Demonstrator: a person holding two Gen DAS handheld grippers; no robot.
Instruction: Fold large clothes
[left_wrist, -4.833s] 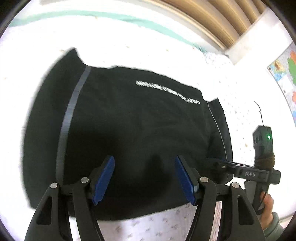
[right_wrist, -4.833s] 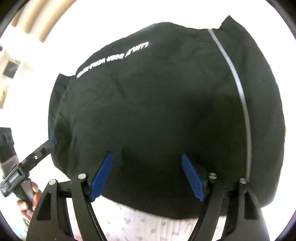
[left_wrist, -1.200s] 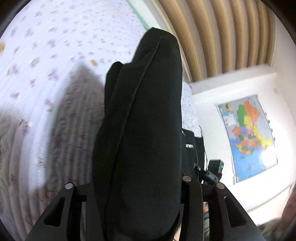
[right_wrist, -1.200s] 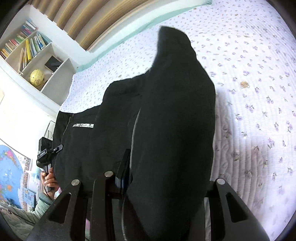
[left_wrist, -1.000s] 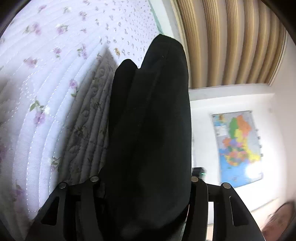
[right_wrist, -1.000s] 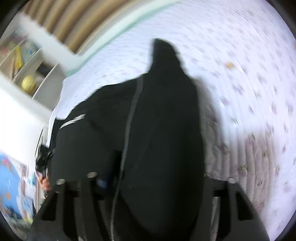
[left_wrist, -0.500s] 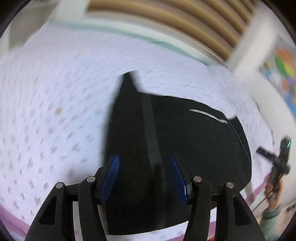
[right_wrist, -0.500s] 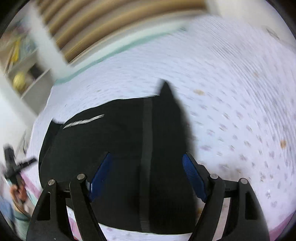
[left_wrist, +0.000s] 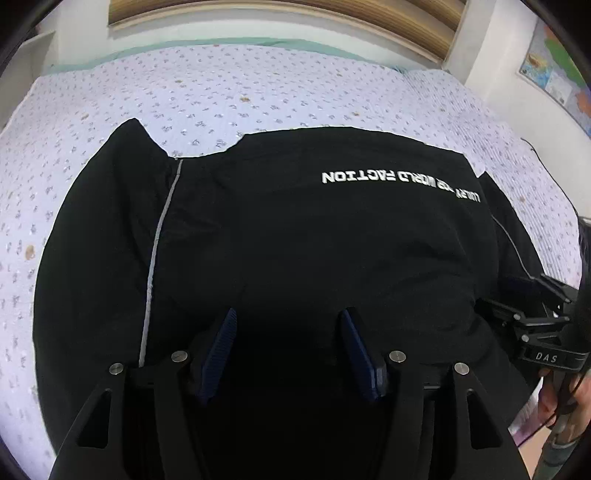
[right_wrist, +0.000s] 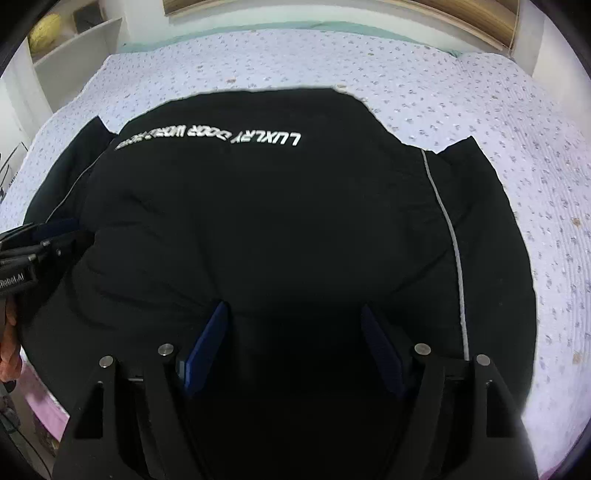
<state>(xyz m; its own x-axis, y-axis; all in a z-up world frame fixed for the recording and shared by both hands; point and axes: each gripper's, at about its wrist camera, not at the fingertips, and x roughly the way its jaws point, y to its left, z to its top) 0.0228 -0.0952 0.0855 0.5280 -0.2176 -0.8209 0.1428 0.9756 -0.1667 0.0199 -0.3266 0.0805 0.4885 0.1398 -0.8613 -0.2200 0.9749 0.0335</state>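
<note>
Floral quilt (left_wrist: 258, 96) bare past black garment (left_wrist: 295, 229) edges, tongs apart.

A floral quilt (left_wrist: 229, 92) covers the bed; a wall map (left_wrist: 554, 74) hangs right.

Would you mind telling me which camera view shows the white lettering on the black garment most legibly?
The left wrist view: the white lettering on the black garment shows "WORLD FACTION" sharply, upside down. The right wrist view reads its other end, "LUXURY DOOR", clearly, but the remainder blurs.
</note>
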